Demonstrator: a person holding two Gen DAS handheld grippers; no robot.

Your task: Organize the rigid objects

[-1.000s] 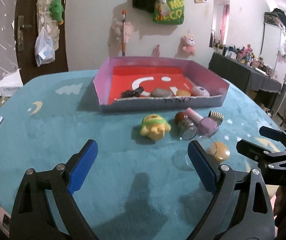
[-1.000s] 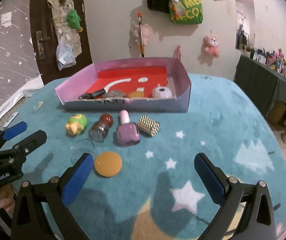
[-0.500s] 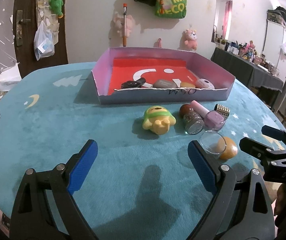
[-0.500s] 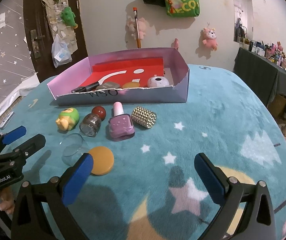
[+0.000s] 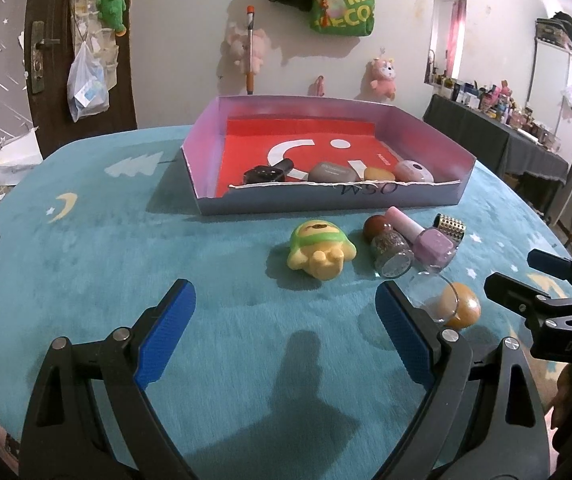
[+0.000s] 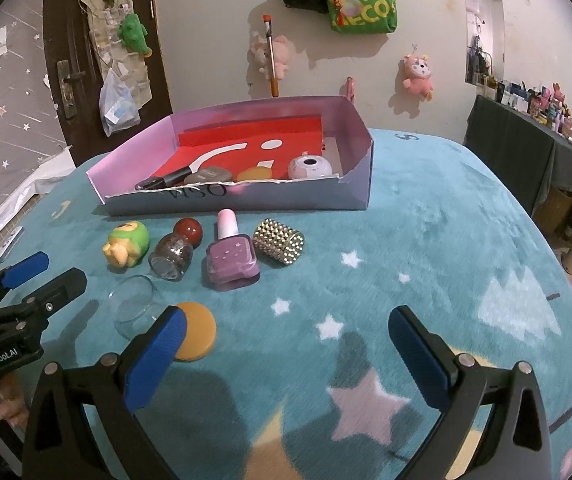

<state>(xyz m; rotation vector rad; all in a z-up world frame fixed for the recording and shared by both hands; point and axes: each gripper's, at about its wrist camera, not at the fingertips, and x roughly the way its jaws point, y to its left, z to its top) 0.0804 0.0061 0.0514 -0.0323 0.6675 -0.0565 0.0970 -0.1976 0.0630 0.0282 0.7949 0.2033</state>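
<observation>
- Left-wrist view: left tool (image 5: 286, 336) hangs over bare teal counter (image 5: 106, 248), jaws spread wide with nothing between them, aimed down toward the loose things in front of the box (image 5: 326, 200).
- Box sits at the far middle of the counter; along its near wall lie a black piece (image 5: 268, 172), a grey stone (image 5: 334, 171), a yellow piece (image 5: 380, 174) and a pink puck (image 5: 414, 170), lined up, so likely already sorted.
- Just in front of the box, still out: a green-and-yellow toy (image 5: 320, 250), a red ball (image 5: 376, 226), a glitter jar (image 5: 392, 254), a polish bottle (image 5: 426, 240) and a studded roll (image 5: 451, 229). Nearer than these lie a clear glass dish (image 5: 432, 300) and an orange disc (image 5: 462, 306), beside the left tool's right finger.
- Right tool (image 5: 526, 276) enters at the right edge, well short of the box.
- Right-wrist view: right tool (image 6: 288, 354) is likewise wide open and empty, over counter in front of the box; its left finger overlaps the disc (image 6: 196, 336) in the picture, but I cannot tell whether it touches.
- Loose row runs toy (image 6: 126, 244), jar (image 6: 170, 258), bottle (image 6: 232, 258), roll (image 6: 280, 246), parallel to the box's near wall, which should make each a short carry in.
- Left tool (image 6: 30, 276) shows at the left edge, near the dish (image 6: 134, 306).
</observation>
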